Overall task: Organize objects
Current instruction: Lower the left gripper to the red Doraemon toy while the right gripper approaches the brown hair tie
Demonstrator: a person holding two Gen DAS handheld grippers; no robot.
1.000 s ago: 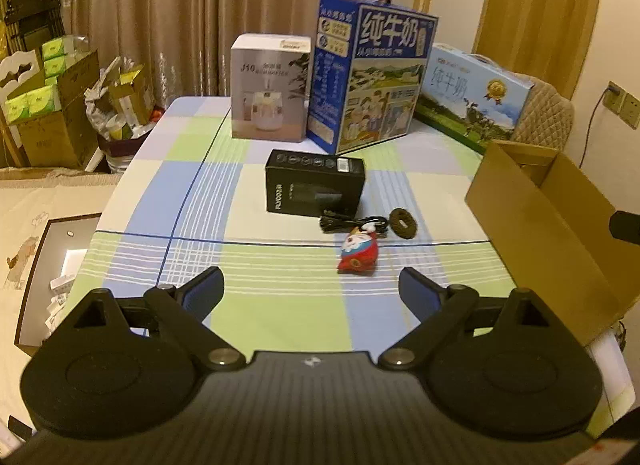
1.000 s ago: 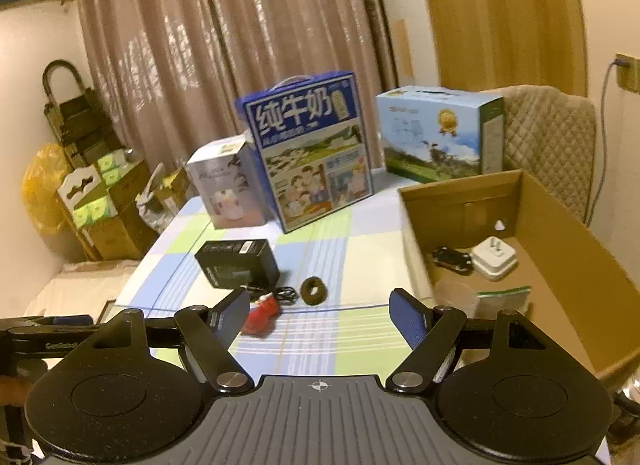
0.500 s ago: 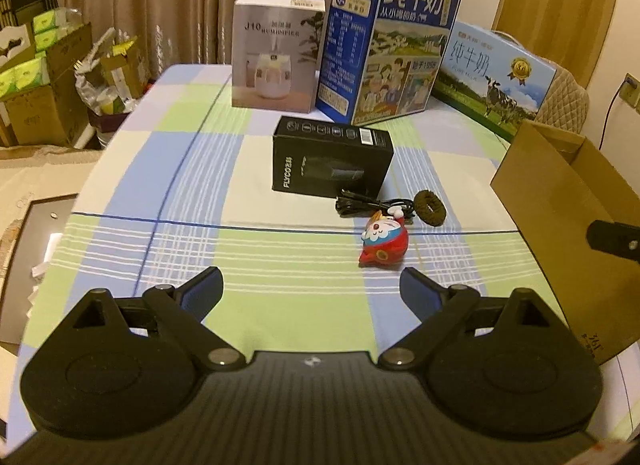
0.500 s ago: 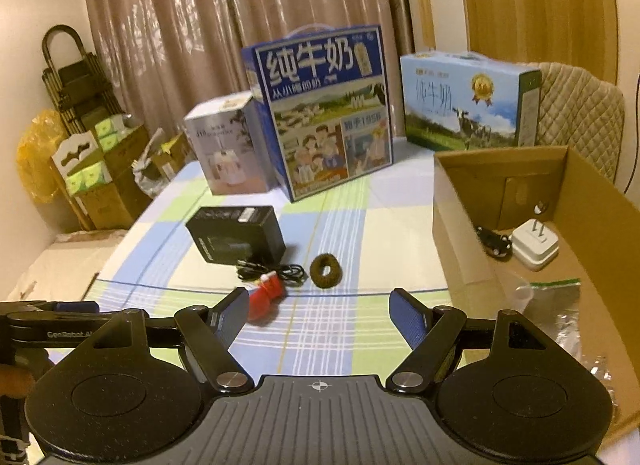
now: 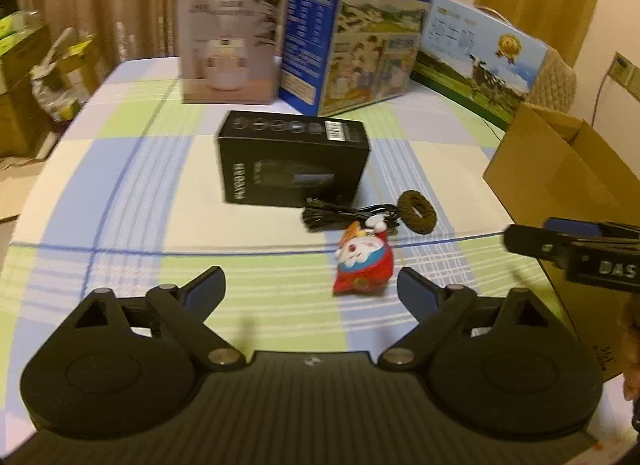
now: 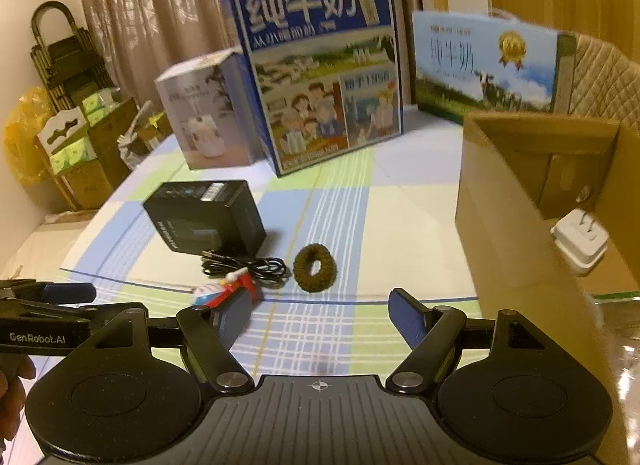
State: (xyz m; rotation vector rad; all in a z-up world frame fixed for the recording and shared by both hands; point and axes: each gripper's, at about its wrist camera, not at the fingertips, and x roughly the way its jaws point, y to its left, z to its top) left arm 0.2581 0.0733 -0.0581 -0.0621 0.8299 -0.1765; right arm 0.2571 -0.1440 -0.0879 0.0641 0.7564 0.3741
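Note:
A small red and blue cartoon toy (image 5: 364, 263) lies on the checked tablecloth (image 5: 140, 185), with a coiled black cable (image 5: 332, 217), a brown hair tie (image 5: 418, 213) and a black box (image 5: 292, 161) just behind it. My left gripper (image 5: 310, 283) hovers low; its jaws are closing with nothing between them, and the toy sits just beyond its right fingertip. My right gripper (image 6: 318, 305) is open and empty. The toy (image 6: 224, 291) is partly hidden behind its left finger, and the hair tie (image 6: 316, 269) lies ahead. An open cardboard box (image 6: 512, 225) stands at the right.
Inside the cardboard box lie a white charger plug (image 6: 580, 243) and a clear bag (image 6: 616, 305). Two milk cartons (image 6: 320, 77) (image 6: 484, 61) and a white appliance box (image 6: 200, 117) line the table's far side. Stacked boxes (image 6: 80, 145) stand on the floor at left.
Both grippers came forward and down toward the table, so the toy, cable and hair tie now sit closer. The left jaws narrowed slightly. No object moved.

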